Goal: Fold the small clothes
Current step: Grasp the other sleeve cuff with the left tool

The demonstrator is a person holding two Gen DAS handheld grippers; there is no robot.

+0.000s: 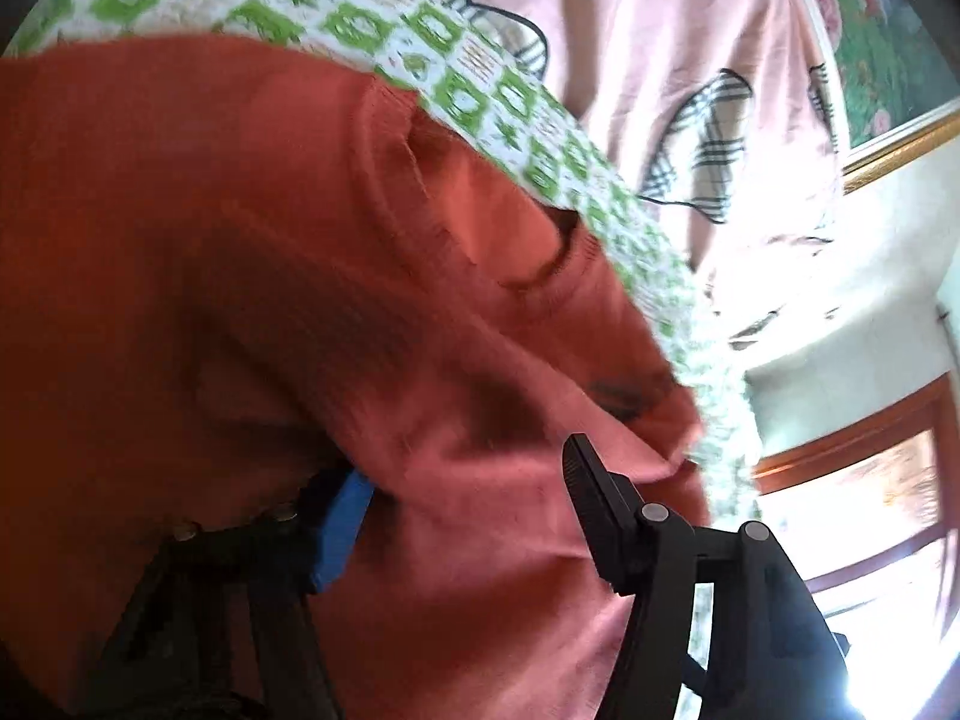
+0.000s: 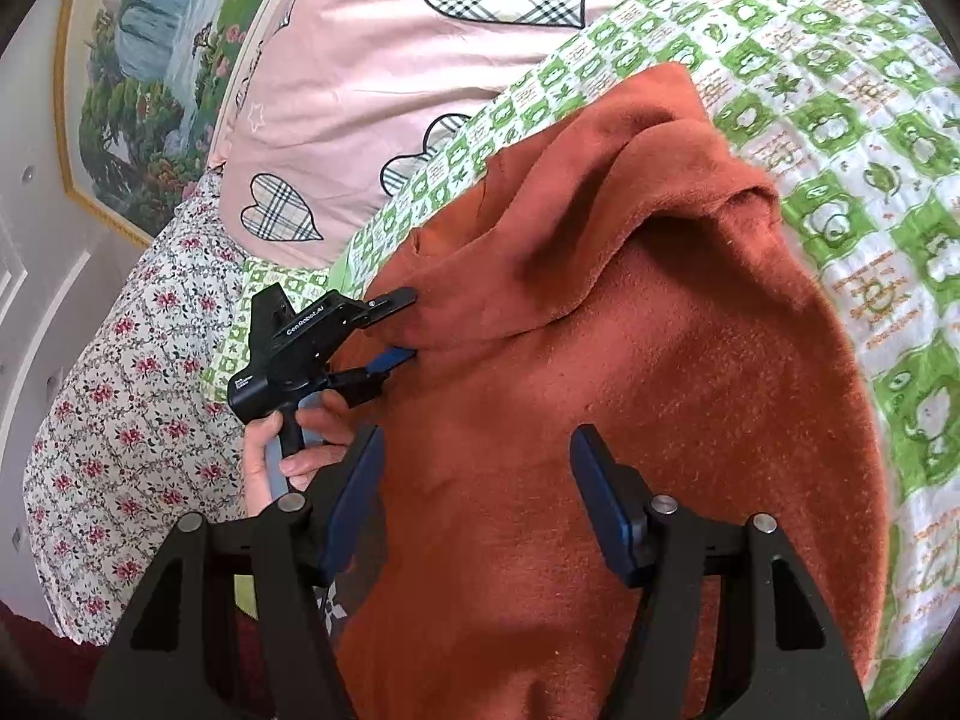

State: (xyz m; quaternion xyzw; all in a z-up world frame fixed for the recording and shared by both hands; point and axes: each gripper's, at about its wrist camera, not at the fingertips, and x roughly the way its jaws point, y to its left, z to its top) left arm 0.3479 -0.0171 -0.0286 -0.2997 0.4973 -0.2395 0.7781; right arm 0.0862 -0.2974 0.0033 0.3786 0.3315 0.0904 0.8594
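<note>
A rust-orange knit garment (image 2: pixel 660 360) lies on the green-and-white frog-print bedspread (image 2: pixel 840 138), partly bunched with a fold toward its top. It fills most of the left wrist view (image 1: pixel 240 270). My left gripper (image 1: pixel 462 480) has its jaws apart with the garment's fabric lying between them; in the right wrist view it (image 2: pixel 411 327) sits at the garment's left edge, fingers around a fold. My right gripper (image 2: pixel 477 486) is open, hovering over the garment's lower middle, nothing between its fingers.
A pink pillow with plaid hearts (image 2: pixel 390 60) lies at the head of the bed. A floral sheet (image 2: pixel 120 390) covers the left side. A framed landscape painting (image 2: pixel 138 78) hangs on the wall. A window (image 1: pixel 870 480) shows in the left wrist view.
</note>
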